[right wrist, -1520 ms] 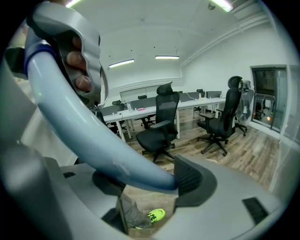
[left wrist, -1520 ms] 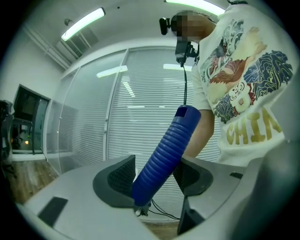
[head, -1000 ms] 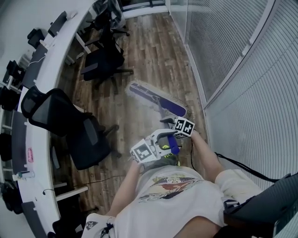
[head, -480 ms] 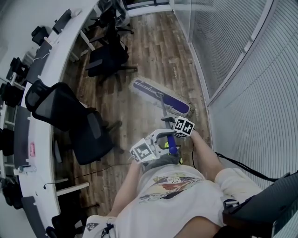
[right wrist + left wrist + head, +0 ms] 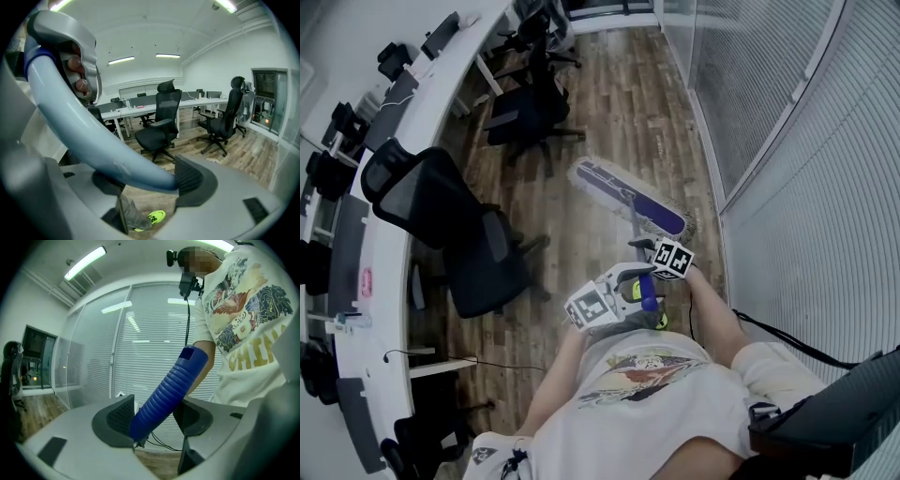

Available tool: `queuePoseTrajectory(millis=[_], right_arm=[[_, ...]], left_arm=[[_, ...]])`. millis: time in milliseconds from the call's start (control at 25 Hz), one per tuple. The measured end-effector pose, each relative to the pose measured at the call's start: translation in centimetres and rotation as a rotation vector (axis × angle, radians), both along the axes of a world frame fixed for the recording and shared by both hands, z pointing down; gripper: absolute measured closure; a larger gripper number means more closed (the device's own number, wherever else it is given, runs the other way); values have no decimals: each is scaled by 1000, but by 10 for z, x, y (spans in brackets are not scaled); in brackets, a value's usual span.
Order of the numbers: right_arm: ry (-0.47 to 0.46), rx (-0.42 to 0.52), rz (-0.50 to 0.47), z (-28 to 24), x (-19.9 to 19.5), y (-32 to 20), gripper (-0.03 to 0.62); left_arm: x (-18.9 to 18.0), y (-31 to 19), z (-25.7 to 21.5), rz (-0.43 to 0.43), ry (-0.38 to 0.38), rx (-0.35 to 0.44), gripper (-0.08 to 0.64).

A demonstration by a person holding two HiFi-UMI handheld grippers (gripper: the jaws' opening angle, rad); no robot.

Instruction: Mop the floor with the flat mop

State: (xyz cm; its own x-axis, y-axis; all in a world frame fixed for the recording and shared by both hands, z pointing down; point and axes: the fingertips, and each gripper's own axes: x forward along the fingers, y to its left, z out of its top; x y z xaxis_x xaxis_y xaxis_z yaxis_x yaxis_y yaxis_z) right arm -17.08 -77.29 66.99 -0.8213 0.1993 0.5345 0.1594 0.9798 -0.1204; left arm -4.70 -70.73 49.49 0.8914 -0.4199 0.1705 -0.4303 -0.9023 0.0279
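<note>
Left gripper (image 5: 154, 417): fingers (image 5: 118, 414) were closed on the ribbed blue grip (image 5: 169, 387) at the top end of the flat mop's handle. The grip ran slantwise betw. the two dark pads, touching both, w/ its open square end up toward the person's arm.

Right gripper (image 5: 149, 182): fingers (image 5: 191, 180) were clamped on the pale pole (image 5: 84, 127) of the same mop. The pole crossed the gap and pressed against the ribbed pad on the view's right. The other pad was mostly hidden under the pole.

In the head view the two grippers sat close together just in front of the person's printed shirt (image 5: 649, 389), right one a bit further fwd & lower on the handle, left one nearer the body. The pole dropped fwd from them to the mop head (image 5: 628, 197), which lay flat & diagonal on the wood floor (image 5: 609, 103), purple pad w/ a pale fringe. Its far-right end was near the base of the glass wall w/ blinds (image 5: 787, 141).

A yellow-green shoe (image 5: 154, 217) showed below the right gripper. To the left, a black office chair (image 5: 441, 220) stood near the mop head, another (image 5: 525, 117) further off, both along a curved white bench (image 5: 389, 150).
</note>
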Motion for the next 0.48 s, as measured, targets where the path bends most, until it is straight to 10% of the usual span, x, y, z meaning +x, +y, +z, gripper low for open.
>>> queuePoseTrajectory(millis=[480], right_arm=[[-34, -15, 37, -1, 37, 86, 336]], left_arm=[[39, 88, 1, 12, -30, -18, 318]])
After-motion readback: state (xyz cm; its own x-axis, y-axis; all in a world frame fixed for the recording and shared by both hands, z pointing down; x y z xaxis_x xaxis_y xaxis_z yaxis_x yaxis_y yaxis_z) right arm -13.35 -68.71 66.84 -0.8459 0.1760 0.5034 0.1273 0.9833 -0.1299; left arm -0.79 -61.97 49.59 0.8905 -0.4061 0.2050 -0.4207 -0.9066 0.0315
